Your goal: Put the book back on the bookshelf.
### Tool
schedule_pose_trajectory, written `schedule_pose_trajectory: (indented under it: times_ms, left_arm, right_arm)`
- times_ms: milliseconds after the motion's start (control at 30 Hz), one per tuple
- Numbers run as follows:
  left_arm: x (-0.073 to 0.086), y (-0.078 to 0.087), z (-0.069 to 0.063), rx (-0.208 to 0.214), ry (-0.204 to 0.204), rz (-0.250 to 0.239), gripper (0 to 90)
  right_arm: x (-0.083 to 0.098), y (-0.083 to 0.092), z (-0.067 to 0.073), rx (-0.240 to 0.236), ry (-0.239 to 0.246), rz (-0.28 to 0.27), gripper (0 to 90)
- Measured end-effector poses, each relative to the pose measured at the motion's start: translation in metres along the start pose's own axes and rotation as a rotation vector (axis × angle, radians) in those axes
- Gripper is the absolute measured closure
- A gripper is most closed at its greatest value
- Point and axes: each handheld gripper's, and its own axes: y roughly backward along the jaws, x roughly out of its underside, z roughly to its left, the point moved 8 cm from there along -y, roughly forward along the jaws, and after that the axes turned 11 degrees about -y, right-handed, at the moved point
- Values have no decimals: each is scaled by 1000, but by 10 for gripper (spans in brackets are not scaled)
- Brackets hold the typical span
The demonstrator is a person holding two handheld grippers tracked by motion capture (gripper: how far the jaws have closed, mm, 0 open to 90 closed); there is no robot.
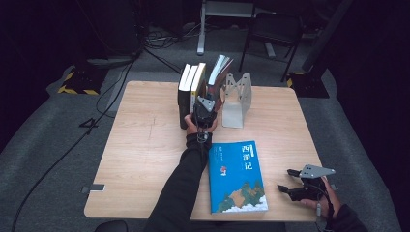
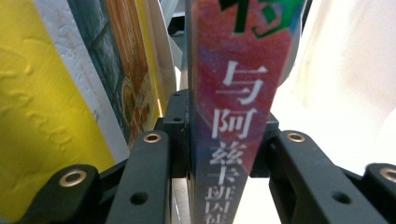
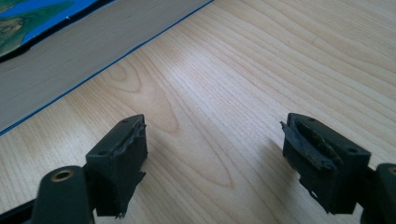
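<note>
My left gripper (image 1: 209, 96) reaches into a row of standing books at the table's far side. In the left gripper view its jaws (image 2: 226, 133) are shut on the spine of a red book (image 2: 236, 88) with white characters. A yellow book (image 2: 32, 116) and a picture-covered book (image 2: 126, 70) stand to its left. From above, three upright books (image 1: 191, 82) stand left of the gripper and leaning books (image 1: 220, 72) rest toward a metal bookend (image 1: 237, 99). My right gripper (image 1: 287, 180) is open just above the table, with nothing between its jaws (image 3: 215, 140).
A blue book (image 1: 238, 176) lies flat near the front edge, between my two arms; its page edge (image 3: 70, 60) runs close in front of the right gripper. The wooden table (image 1: 140, 145) stands on grey carpet, with chairs and cables beyond it.
</note>
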Motion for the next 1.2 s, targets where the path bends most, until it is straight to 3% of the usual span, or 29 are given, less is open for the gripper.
schedule_pose_trajectory:
  times_ms: [267,467,600,700,867,1200]
  left_arm:
    - [-8,17,0,32,-10,-37,665]
    - [-24,32,5,19,-11,-101,659]
    - [-36,40,10,6,-52,-115,666]
    - [-43,46,12,5,-45,-141,636]
    - [-43,57,11,37,-38,-162,550]
    - [-32,81,13,122,-121,-140,477]
  right_arm:
    - [0,0,0,1,0,0,213]
    - [0,0,0,2,0,0,212]
    - [0,0,0,2,0,0,211]
    - [0,0,0,2,0,0,211]
    - [0,0,0,2,0,0,212]
    - [0,0,0,3,0,0,211]
